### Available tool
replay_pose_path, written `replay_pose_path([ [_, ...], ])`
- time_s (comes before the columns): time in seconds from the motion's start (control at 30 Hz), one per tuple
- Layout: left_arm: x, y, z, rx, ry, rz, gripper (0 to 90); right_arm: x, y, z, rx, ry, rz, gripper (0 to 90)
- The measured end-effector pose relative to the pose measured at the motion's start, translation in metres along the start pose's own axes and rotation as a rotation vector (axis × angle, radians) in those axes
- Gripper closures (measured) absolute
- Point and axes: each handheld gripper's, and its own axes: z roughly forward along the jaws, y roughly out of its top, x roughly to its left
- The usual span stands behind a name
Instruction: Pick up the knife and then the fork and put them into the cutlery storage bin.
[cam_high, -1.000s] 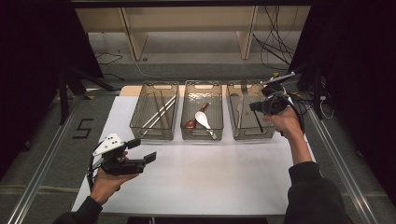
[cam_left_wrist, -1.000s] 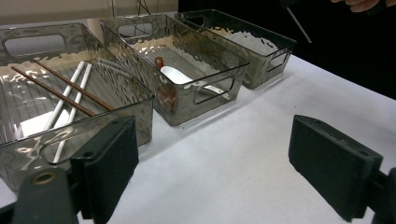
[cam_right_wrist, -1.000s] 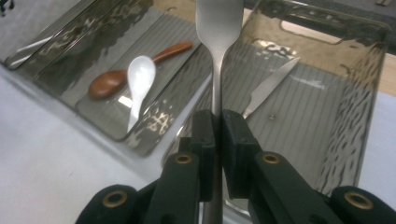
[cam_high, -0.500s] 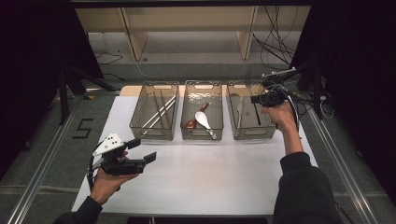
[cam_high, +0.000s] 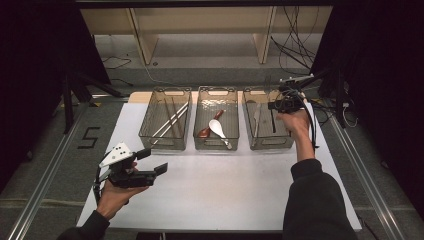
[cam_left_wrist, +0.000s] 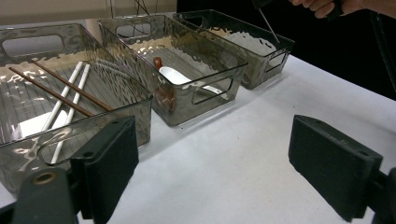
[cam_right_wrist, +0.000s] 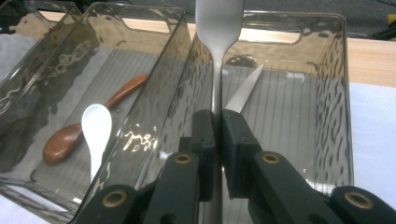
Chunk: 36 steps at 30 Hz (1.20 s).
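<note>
Left bin (cam_high: 165, 125): two brown chopsticks (cam_left_wrist: 56, 93) and two white ones (cam_left_wrist: 70, 100) lie in it.
Middle bin (cam_high: 216, 125): a brown wooden spoon (cam_right_wrist: 74, 130) and a white spoon (cam_right_wrist: 96, 123).
Right bin (cam_high: 265, 127): a utensil (cam_right_wrist: 245, 91) with a pointed metal end lies on its floor.
Your right gripper (cam_right_wrist: 217, 126): it is clamped on the handle of a metal fork (cam_right_wrist: 218, 28), above the right bin.
Your left gripper (cam_high: 150, 162): its jaws stand wide apart with nothing between them, above the white table (cam_high: 225, 180).
View difference: your right gripper view shows the pinched handle; the high view shows your right gripper at the right bin's far corner.
</note>
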Motion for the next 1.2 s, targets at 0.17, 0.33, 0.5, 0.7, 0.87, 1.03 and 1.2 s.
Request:
replay_pose_path([
  [0.17, 0.000, 0.000, 0.000, -0.002, -0.002, 0.000, 15.5, 0.001, 0.000, 0.004, -0.006, -0.004, 0.015, 84.7],
  [0.33, -0.001, 0.000, 0.000, -0.003, -0.002, 0.002, 15.6, 0.003, -0.001, 0.010, -0.002, -0.009, 0.026, 84.7],
  [0.5, 0.000, 0.000, -0.001, -0.004, -0.002, 0.001, 15.5, 0.005, -0.001, 0.012, -0.005, -0.006, 0.039, 84.7],
  [0.7, 0.000, 0.000, -0.001, -0.002, -0.003, 0.004, 15.5, 0.004, -0.004, 0.016, 0.002, -0.010, 0.059, 84.7],
  [0.87, 0.000, 0.000, -0.001, -0.002, -0.003, 0.003, 15.5, 0.003, -0.006, 0.018, 0.004, -0.016, 0.075, 84.7],
  [1.03, 0.000, 0.000, -0.001, -0.002, -0.004, 0.004, 15.5, 0.003, -0.008, 0.021, 0.006, -0.018, 0.084, 84.7],
  [1.2, -0.001, 0.000, -0.001, -0.002, -0.004, 0.004, 15.5, 0.000, -0.014, 0.026, 0.017, -0.022, 0.108, 84.6],
])
